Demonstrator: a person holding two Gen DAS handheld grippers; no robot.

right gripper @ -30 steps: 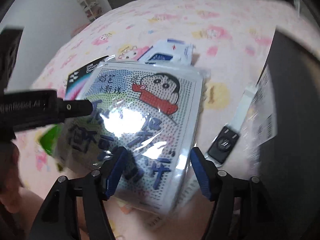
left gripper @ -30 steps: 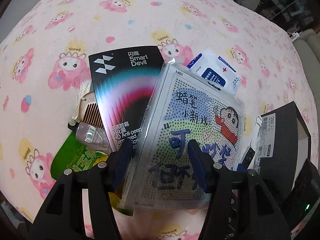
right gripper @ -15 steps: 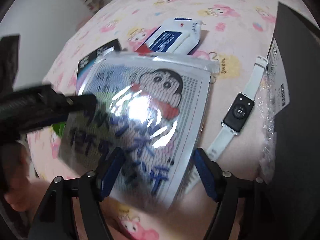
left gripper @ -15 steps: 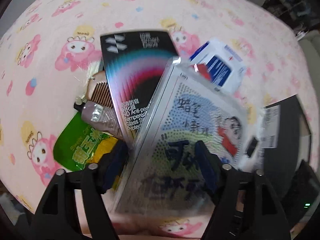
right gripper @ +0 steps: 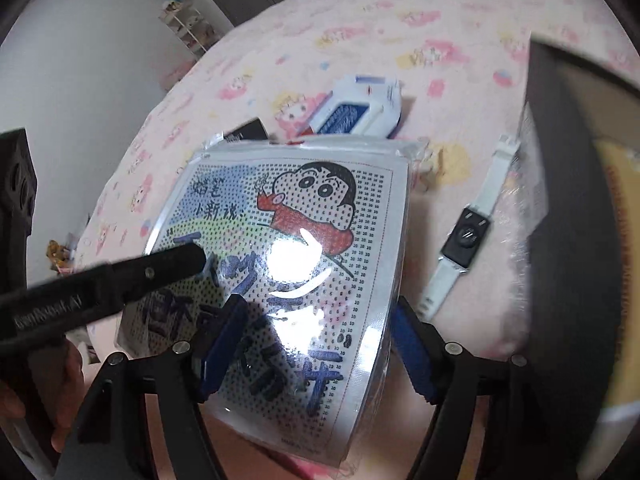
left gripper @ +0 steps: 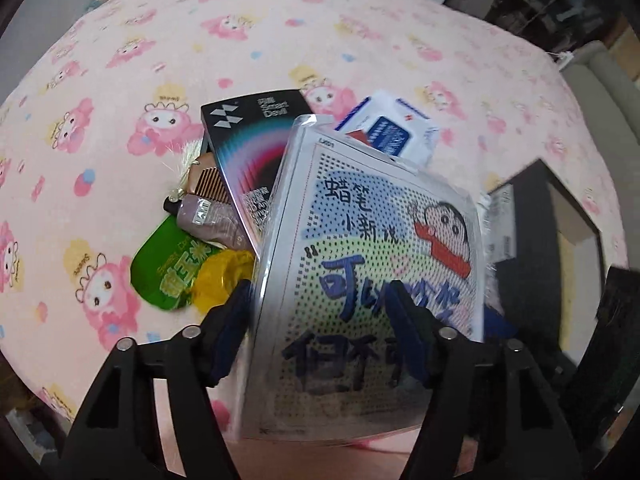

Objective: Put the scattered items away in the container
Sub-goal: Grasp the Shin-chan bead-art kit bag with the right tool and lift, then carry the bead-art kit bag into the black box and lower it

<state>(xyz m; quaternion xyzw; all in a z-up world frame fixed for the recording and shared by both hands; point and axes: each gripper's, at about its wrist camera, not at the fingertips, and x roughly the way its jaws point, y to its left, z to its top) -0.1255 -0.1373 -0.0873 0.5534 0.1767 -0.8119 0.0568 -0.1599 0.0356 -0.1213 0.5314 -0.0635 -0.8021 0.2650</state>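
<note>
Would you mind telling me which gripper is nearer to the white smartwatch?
Right. The right gripper has the smartwatch just past its right finger; the left gripper reaches in from the packet's far side.

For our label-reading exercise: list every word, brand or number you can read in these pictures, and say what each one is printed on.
"Smart Devil": flat black box.
"蜡笔小新说": cartoon packet, top left.
"10", repeated: right margin of the cartoon packet, in the right wrist view.
Too blurred or too small to read: green packet, blue-and-white pack, and the sticker on the black container.
</note>
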